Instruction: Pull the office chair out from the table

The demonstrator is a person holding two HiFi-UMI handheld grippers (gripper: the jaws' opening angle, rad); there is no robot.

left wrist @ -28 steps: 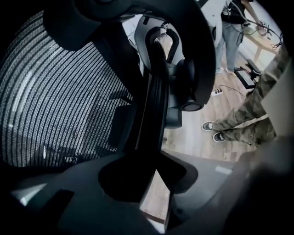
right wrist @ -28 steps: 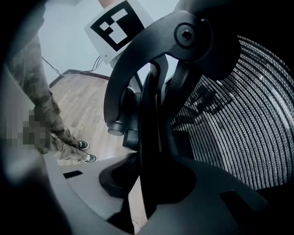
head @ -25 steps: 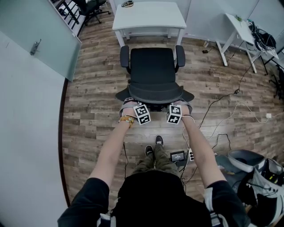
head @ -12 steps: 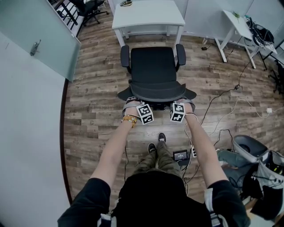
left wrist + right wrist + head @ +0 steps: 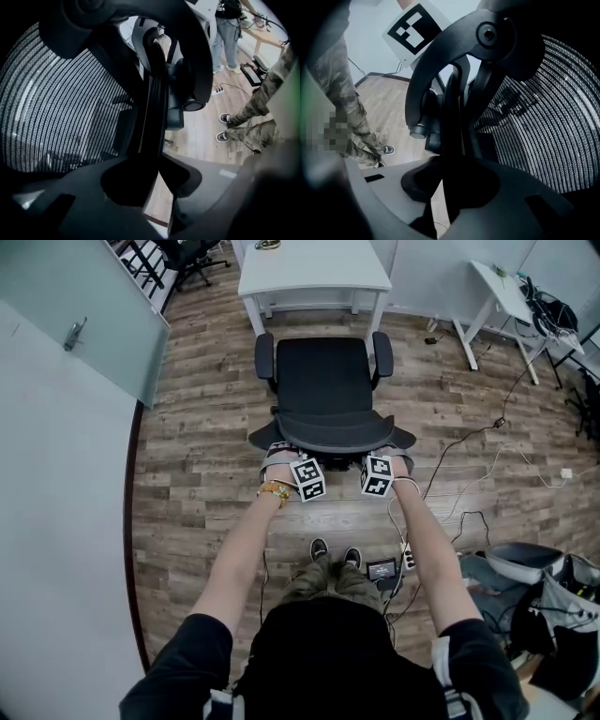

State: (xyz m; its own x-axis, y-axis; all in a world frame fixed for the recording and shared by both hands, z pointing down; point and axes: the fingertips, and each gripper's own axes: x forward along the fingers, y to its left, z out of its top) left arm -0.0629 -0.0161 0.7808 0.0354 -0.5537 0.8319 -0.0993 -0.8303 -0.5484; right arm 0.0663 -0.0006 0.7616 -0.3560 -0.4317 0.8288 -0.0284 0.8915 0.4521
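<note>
The black office chair [image 5: 323, 390] stands on the wood floor just in front of the white table [image 5: 314, 268], its seat facing the table and its mesh backrest [image 5: 330, 432] toward me. My left gripper [image 5: 281, 452] is shut on the backrest's left edge and my right gripper [image 5: 394, 456] on its right edge. In the left gripper view the backrest's black frame edge [image 5: 152, 140] runs between the jaws of the left gripper [image 5: 154, 187], mesh to the left. In the right gripper view the frame edge [image 5: 452, 154] sits between the jaws of the right gripper [image 5: 447, 197], mesh to the right.
A glass door [image 5: 75, 324] is at the left. A second white table [image 5: 506, 296] stands at the upper right, and cables [image 5: 469, 456] trail over the floor. A power strip [image 5: 405, 559] lies by my feet, with bags [image 5: 544, 596] at the lower right. Another person [image 5: 227, 28] stands beyond the chair.
The chair and both grippers have come slightly further away from the white table, toward me. My feet have drawn back and now stand side by side.
</note>
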